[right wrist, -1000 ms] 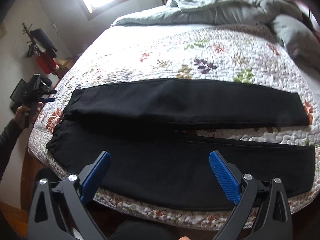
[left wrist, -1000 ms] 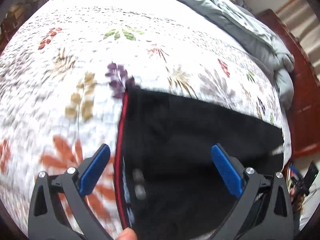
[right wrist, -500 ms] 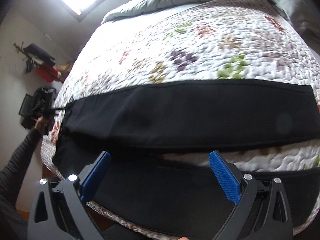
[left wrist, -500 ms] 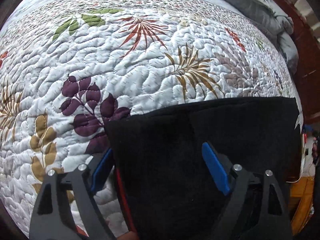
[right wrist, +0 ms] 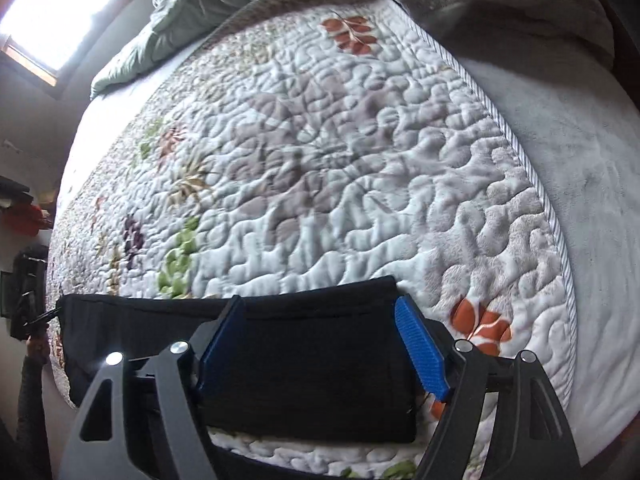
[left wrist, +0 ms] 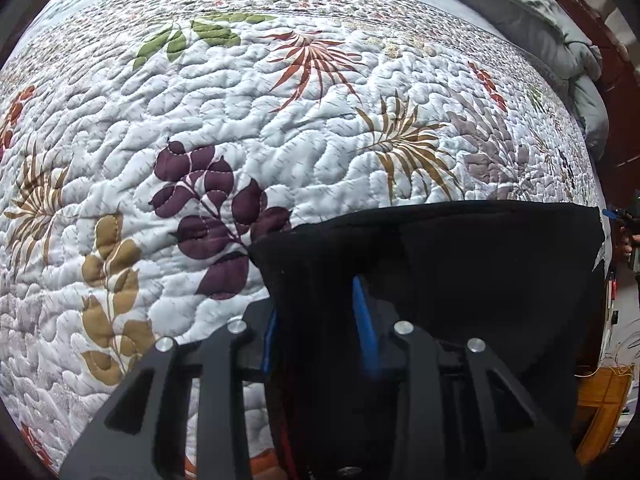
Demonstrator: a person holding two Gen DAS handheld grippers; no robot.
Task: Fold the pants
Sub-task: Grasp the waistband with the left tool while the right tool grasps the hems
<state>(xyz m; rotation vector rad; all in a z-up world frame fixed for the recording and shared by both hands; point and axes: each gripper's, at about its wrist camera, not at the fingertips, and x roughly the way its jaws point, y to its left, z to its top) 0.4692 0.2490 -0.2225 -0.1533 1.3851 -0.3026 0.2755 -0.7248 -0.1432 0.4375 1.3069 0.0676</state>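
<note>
Black pants (left wrist: 460,264) lie flat on a quilted bed (left wrist: 280,120), not yet folded. The left gripper (left wrist: 320,316) is closing on the waistband corner between its jaws. The right gripper (right wrist: 320,344) is closing astride the leg hem, not yet gripping.

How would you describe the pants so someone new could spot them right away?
Start at the bed with the white quilt printed in coloured leaves. Along its near edge lie the pants, stretched out flat. They are the only plain black thing on the patterned quilt.
</note>
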